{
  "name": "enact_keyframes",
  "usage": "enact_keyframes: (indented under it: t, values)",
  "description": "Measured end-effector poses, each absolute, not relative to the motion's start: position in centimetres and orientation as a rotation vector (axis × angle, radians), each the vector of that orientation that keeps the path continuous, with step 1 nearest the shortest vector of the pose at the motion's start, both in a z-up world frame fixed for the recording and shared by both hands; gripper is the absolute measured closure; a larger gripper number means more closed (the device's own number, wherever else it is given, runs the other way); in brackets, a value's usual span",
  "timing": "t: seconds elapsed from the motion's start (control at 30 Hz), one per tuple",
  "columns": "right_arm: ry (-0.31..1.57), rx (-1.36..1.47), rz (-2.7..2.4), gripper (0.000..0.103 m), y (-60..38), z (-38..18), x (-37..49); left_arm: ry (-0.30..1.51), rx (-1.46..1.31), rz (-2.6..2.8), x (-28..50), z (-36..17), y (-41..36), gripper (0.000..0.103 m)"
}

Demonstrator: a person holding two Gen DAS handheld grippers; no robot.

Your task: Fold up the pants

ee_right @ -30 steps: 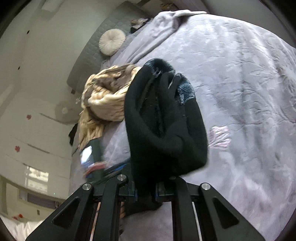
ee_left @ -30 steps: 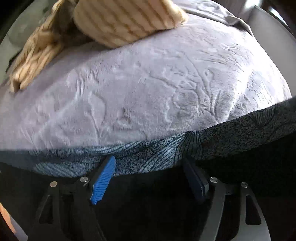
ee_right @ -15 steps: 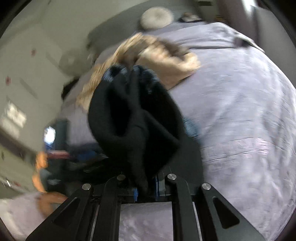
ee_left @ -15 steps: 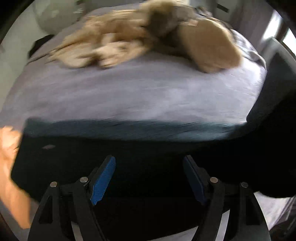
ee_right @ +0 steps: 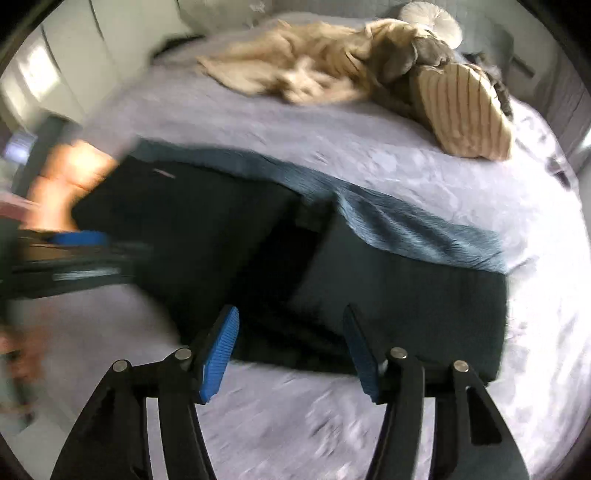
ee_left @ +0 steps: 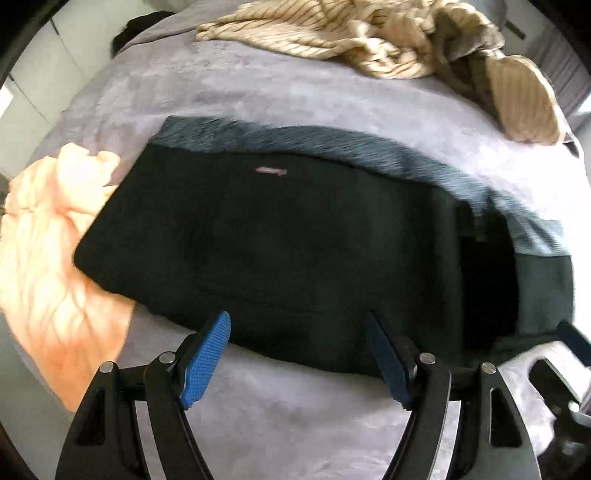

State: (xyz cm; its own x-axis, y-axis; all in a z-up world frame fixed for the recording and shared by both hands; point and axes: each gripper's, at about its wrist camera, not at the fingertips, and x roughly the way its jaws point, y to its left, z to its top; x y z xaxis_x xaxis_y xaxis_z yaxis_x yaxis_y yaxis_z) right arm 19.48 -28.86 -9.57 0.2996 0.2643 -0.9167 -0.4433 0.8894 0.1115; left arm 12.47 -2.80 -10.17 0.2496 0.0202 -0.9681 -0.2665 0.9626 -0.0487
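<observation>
The black pants (ee_left: pixel 280 240) lie flat and folded on the lavender bed cover (ee_left: pixel 258 92), with a blue-grey patterned inner layer (ee_left: pixel 332 142) showing along the far edge. They also show in the right wrist view (ee_right: pixel 388 295). My left gripper (ee_left: pixel 297 350) is open and empty, just above the pants' near edge. My right gripper (ee_right: pixel 290 347) is open and empty, over the near edge of the pants. The left gripper shows blurred in the right wrist view (ee_right: pixel 74 243), and the right gripper at the left wrist view's right edge (ee_left: pixel 569 358).
An orange cloth (ee_left: pixel 48 240) lies left of the pants, partly under them. A beige striped blanket (ee_left: pixel 332 33) and a striped pillow (ee_left: pixel 524 99) lie at the far side of the bed. A round white cushion (ee_right: pixel 432 16) sits by the headboard.
My right gripper has let go of the bunched black pants, which now lie flat on the bed. Both grippers have pulled back toward the near edge; the left stayed open.
</observation>
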Motion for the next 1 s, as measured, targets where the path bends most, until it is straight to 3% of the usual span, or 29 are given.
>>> enact_keyframes:
  t: [0.1,0.17,0.43,0.5,0.53,0.6,0.63,0.67,0.87,1.0]
  values:
    - [1.243,0.216,0.460,0.040,-34.9,-9.6,20.3,1.288,-0.249,0.085,13.4,-9.6,-5.3,0.017]
    - [1.312,0.504,0.376,0.040,-40.3,-11.8,20.6,1.272,-0.286,-0.030,14.3,-9.2,-7.7,0.016]
    - [1.339,0.820,0.305,0.040,-46.1,-16.0,20.8,1.323,-0.308,-0.218,18.0,-11.4,-15.3,0.016]
    - [1.348,0.912,0.296,0.046,-46.1,-17.5,21.2,1.351,-0.300,-0.220,18.5,-12.2,-16.3,0.019]
    - [1.350,0.967,0.285,0.054,-46.2,-18.3,21.4,1.365,-0.285,-0.213,18.6,-12.8,-16.6,0.032]
    - [1.363,1.042,0.243,0.064,-46.6,-19.6,21.7,1.395,-0.254,-0.191,18.9,-13.8,-17.0,0.036]
    - [1.380,1.083,0.217,0.084,-46.9,-20.6,21.9,1.391,-0.250,-0.183,18.9,-13.8,-17.1,0.036]
    - [1.398,1.116,0.196,0.094,-47.2,-21.4,22.1,1.388,-0.246,-0.178,18.8,-13.5,-17.1,0.036]
    - [1.380,1.076,0.320,0.098,-45.8,-18.3,22.0,1.295,-0.150,-0.156,16.5,-10.9,-16.0,0.035]
    - [1.454,1.072,0.268,0.098,-44.6,-21.6,21.2,1.377,-0.172,-0.111,16.3,-13.5,-15.0,0.029]
